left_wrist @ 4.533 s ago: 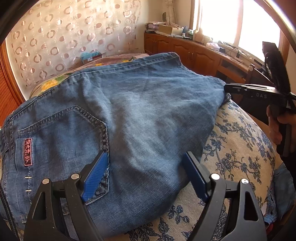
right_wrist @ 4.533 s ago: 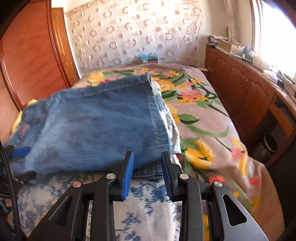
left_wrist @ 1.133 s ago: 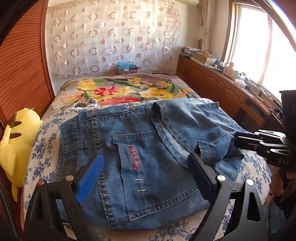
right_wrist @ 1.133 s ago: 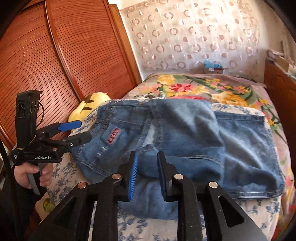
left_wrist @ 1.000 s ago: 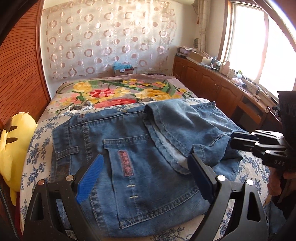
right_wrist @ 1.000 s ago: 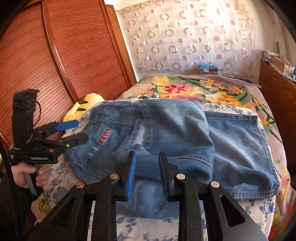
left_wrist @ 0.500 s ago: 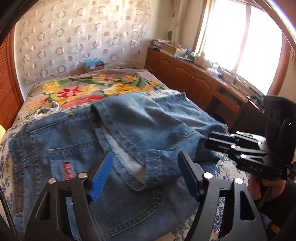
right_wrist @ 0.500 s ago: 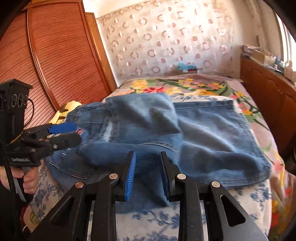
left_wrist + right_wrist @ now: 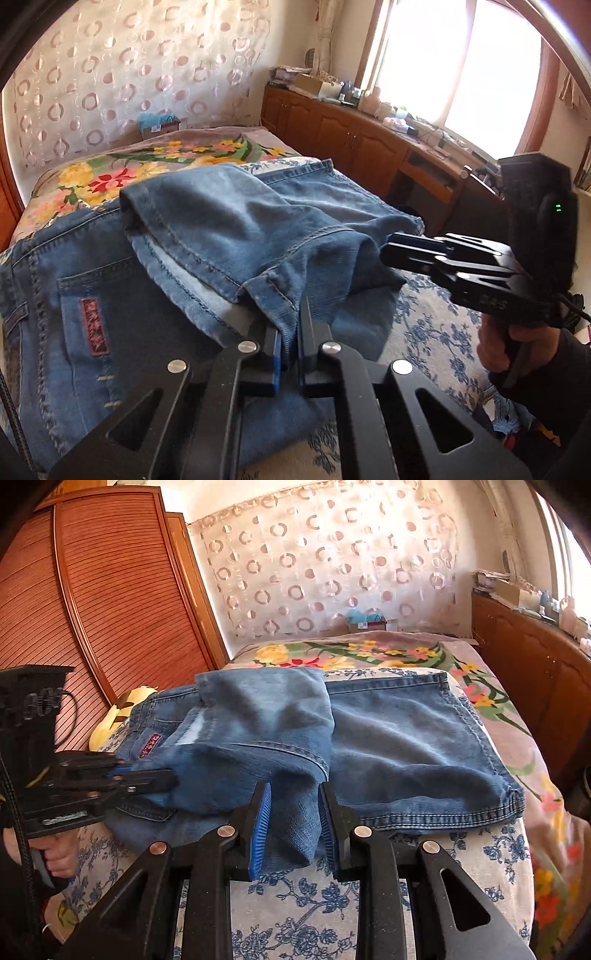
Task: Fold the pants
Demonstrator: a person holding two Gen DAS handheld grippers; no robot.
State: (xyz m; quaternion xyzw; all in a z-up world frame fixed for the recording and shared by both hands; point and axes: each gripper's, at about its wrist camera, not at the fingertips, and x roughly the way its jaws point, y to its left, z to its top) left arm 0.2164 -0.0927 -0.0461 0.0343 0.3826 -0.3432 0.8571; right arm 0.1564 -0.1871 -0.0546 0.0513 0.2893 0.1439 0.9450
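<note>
Blue jeans (image 9: 155, 302) lie folded on the bed, back pocket with a red label (image 9: 95, 326) up, one leg end flopped over the top. My left gripper (image 9: 290, 343) is shut on the hem of that leg end (image 9: 280, 291). In the right wrist view the jeans (image 9: 406, 746) spread across the bed and my right gripper (image 9: 293, 823) is shut on a bunched fold of denim (image 9: 295, 827) at the near edge. The right gripper also shows in the left wrist view (image 9: 399, 247), and the left gripper shows in the right wrist view (image 9: 147, 775).
The bed has a blue-flowered cover (image 9: 480, 853) and a bright floral blanket (image 9: 110, 173) behind. A yellow plush toy (image 9: 122, 712) lies by the wooden slatted wardrobe (image 9: 92, 590). Wooden cabinets (image 9: 351, 140) run under the window on the right.
My left gripper has moved in and closed on the hem of the flopped leg end; it was open half a second ago. My right gripper stays shut on the denim fold.
</note>
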